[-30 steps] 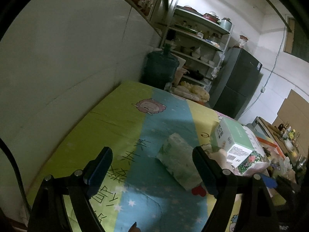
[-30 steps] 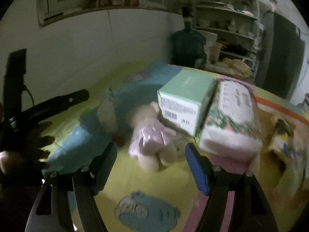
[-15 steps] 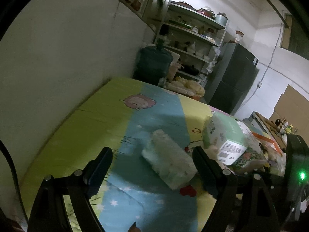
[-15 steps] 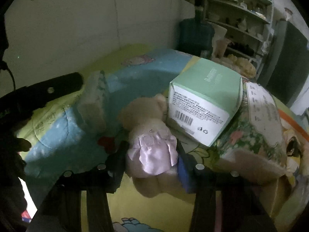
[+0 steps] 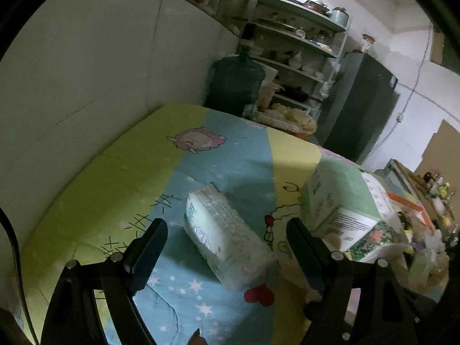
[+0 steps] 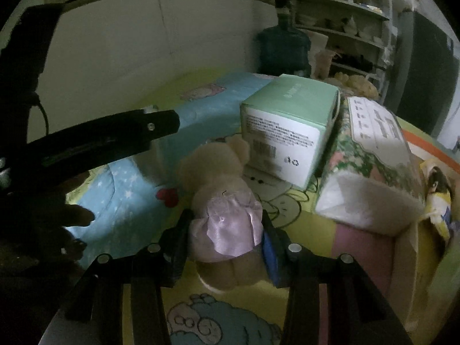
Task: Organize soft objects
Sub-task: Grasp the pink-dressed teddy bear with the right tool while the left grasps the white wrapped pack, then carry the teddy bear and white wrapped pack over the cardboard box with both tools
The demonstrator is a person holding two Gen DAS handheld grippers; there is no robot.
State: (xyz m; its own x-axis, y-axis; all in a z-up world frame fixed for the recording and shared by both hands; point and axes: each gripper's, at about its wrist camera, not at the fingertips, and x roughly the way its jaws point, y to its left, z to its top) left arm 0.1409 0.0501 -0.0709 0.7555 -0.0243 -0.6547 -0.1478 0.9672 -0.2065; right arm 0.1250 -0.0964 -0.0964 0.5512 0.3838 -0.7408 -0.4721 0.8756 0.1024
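Note:
A beige plush bear (image 6: 224, 201) in a pink satin dress lies on the cartoon-print quilt (image 6: 129, 189). My right gripper (image 6: 224, 224) is shut on it, both pads pressing the dress. Just behind the bear a mint-green box (image 6: 287, 118) leans on a floral tissue pack (image 6: 371, 155). In the left wrist view a clear-wrapped tissue pack (image 5: 218, 224) lies slantwise on the blue stripe. My left gripper (image 5: 225, 228) is open, and the pack sits between and just past its fingertips, untouched. The green box (image 5: 333, 189) stands to its right.
A white wall (image 5: 86, 86) borders the quilt's left side. Behind the far edge stand a blue water jug (image 5: 235, 83), open shelves (image 5: 299, 43) and a dark fridge (image 5: 359, 106). A person's hand (image 6: 66, 215) holds the left gripper. Clutter crowds the right edge (image 5: 425, 230).
My right jaws have closed on the plush bear. My left gripper has moved closer to the wrapped tissue pack, which now lies between its fingertips.

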